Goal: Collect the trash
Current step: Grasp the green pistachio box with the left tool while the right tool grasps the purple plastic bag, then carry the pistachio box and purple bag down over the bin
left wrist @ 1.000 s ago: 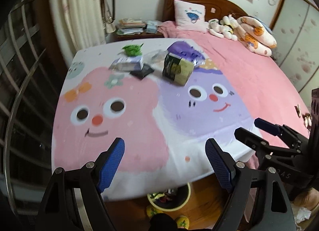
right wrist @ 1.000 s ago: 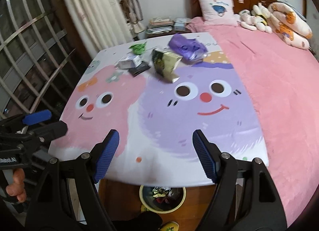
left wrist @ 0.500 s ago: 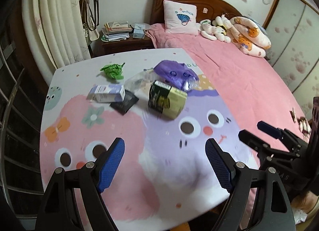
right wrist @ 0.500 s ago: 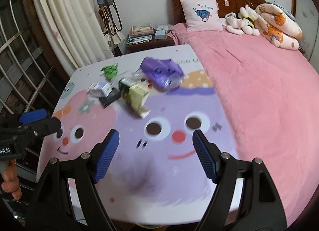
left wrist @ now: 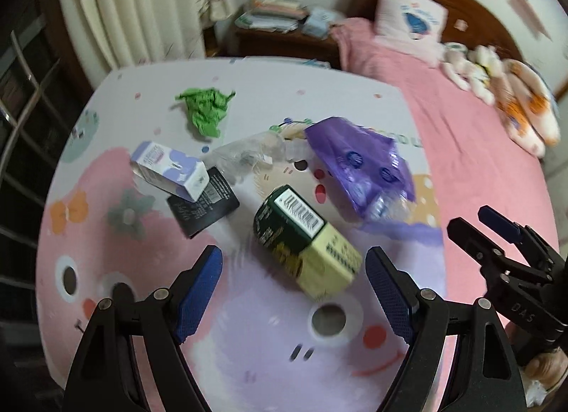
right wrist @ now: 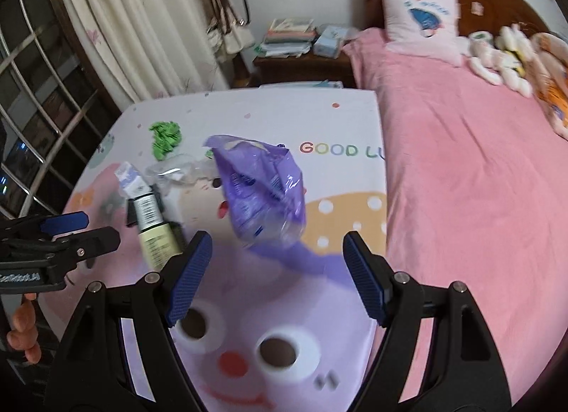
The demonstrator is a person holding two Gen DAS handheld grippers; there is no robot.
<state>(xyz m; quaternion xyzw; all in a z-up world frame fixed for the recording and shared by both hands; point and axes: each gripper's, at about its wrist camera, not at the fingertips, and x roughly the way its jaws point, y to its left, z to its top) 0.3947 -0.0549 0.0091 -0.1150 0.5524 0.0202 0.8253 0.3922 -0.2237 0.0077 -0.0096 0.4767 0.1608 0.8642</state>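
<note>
Bedroom clutter surrounds a tabletop (left wrist: 248,358) covered in a smooth printed cloth of pink and lilac cartoon faces, set just beside a bed (right wrist: 461,181) with a fuzzy pink blanket and a dark wooden headboard. Pleated cream curtains (left wrist: 142,3) hang behind it, near a wooden nightstand stacked with papers.

Trash lies loosely grouped on the far half of the cloth. A crumpled green wrapper (left wrist: 206,108) sits farthest back, apart from the rest. Nearer, a small white and lilac carton (left wrist: 168,170) rests tilted with one end over a flat black packet (left wrist: 202,207). A crinkled clear plastic piece (left wrist: 248,154) lies between the carton and a puffy, glossy purple bag (left wrist: 362,168). Closest to the left gripper (left wrist: 294,287) is a boxy dark green and pale yellow carton (left wrist: 305,243) on its side, barcode upward, just ahead of the gap between the blue-padded fingers (left wrist: 198,291), which stand wide apart and hold nothing.

In the right wrist view, the right gripper (right wrist: 277,277) hovers with its textured blue fingers (right wrist: 364,277) likewise spread wide and empty, the purple bag (right wrist: 262,188) just beyond them and roughly centred on the gap. Motion blur softens much of both views.
</note>
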